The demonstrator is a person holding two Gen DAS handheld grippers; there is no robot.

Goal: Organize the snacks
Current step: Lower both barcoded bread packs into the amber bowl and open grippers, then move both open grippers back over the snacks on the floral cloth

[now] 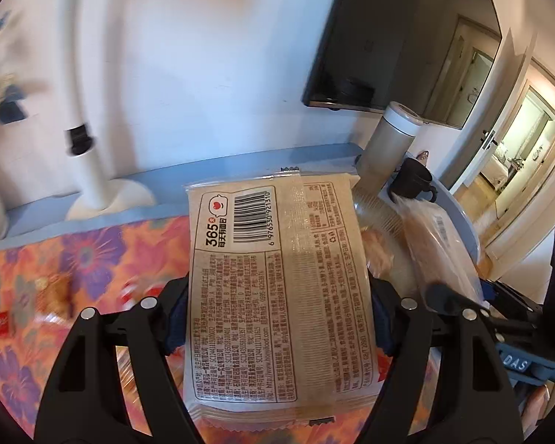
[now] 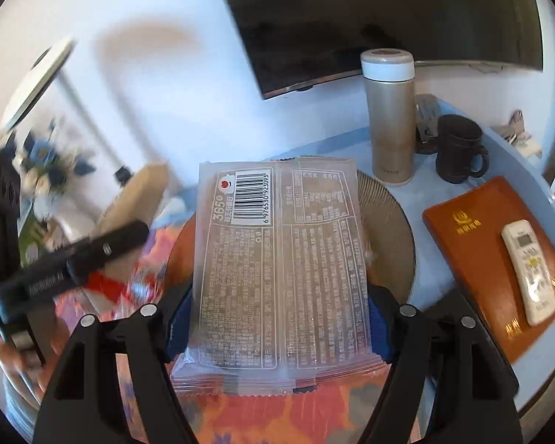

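My left gripper (image 1: 277, 318) is shut on a beige bread packet (image 1: 277, 288), printed back side up with a barcode, held above the flowered tablecloth (image 1: 85, 255). My right gripper (image 2: 279, 325) is shut on a clear bread packet (image 2: 281, 266) with the same kind of label, held over a ribbed round plate (image 2: 392, 222). In the left wrist view the right gripper (image 1: 458, 299) shows at the right with its clear packet (image 1: 436, 244) over the plate (image 1: 381, 214). In the right wrist view the left gripper (image 2: 70, 259) appears blurred at the left with its beige packet (image 2: 137, 199).
A gold thermos (image 2: 390, 118) and a dark mug (image 2: 458, 151) stand behind the plate. A brown tray (image 2: 495, 259) with a white remote (image 2: 529, 270) lies at the right. Small wrapped snacks (image 1: 55, 296) lie on the cloth. A lamp base (image 1: 107, 199) and a wall TV (image 1: 381, 37) are behind.
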